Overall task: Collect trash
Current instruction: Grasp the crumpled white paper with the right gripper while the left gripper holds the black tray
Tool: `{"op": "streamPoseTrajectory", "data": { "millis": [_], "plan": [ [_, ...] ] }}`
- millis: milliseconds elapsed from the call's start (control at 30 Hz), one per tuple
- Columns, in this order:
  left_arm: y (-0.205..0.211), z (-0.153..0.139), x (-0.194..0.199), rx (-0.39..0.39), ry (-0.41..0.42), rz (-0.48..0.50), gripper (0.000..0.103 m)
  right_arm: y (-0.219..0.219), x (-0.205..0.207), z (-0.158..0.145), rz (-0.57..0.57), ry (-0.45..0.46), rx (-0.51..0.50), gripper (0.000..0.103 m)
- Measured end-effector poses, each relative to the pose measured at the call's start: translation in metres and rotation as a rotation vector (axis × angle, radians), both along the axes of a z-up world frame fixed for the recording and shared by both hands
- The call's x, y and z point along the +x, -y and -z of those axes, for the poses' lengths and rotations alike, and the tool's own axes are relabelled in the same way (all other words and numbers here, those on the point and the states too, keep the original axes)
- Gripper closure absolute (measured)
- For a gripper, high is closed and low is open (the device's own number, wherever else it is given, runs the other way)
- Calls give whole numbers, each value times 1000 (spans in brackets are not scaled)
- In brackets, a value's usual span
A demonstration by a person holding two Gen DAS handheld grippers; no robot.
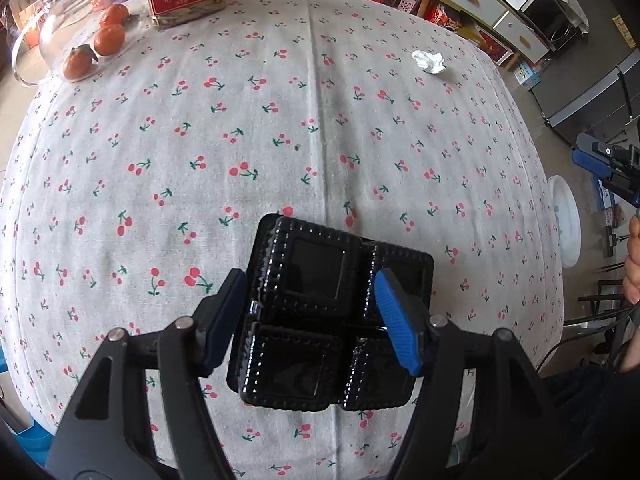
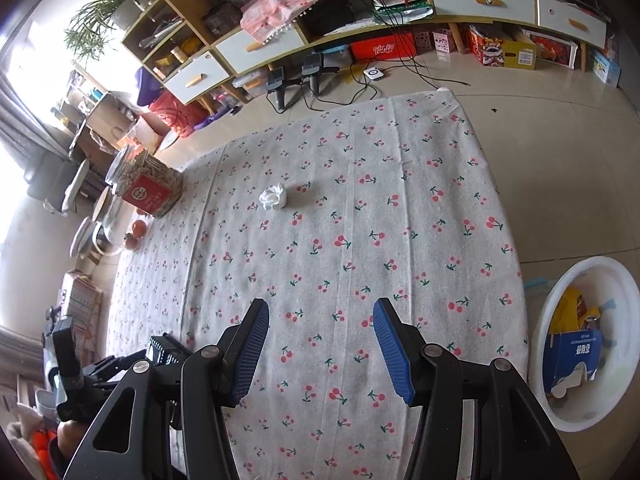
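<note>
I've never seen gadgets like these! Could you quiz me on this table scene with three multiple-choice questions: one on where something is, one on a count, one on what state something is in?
1. Where is the white bin?
A. On the table
B. On the floor beside the table
C. On the shelf

2. How many compartments has the black plastic tray?
A. Two
B. Four
C. Six

3. The right gripper is:
A. Open, holding nothing
B. Shut on the crumpled tissue
C. Shut on the tray

Answers: 1 B, the bin stands on the tiles off the tablecloth's edge. 2 B, a two-by-two grid shows. 3 A, bare cloth shows between its fingers.
</note>
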State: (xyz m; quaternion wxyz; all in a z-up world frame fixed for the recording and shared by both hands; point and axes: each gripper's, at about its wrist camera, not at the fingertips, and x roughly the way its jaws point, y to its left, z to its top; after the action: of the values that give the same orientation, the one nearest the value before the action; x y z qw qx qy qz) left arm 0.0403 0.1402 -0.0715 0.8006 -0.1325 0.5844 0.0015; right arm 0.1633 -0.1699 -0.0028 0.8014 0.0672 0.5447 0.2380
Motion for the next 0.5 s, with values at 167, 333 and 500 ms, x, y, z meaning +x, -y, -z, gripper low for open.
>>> {"op": "streamPoseTrajectory", "data": {
  "millis": [167, 333, 500],
  "plan": [
    [1, 1, 3, -12, 12, 23, 40, -14, 6, 5, -9, -11, 9, 47],
    [2, 1, 6, -9, 24, 27, 51, -39, 17, 14, -36, -20, 13, 47],
    [9, 0, 11, 2, 35, 59, 51, -64, 37, 32, -45, -34, 24, 47]
  ]
}}
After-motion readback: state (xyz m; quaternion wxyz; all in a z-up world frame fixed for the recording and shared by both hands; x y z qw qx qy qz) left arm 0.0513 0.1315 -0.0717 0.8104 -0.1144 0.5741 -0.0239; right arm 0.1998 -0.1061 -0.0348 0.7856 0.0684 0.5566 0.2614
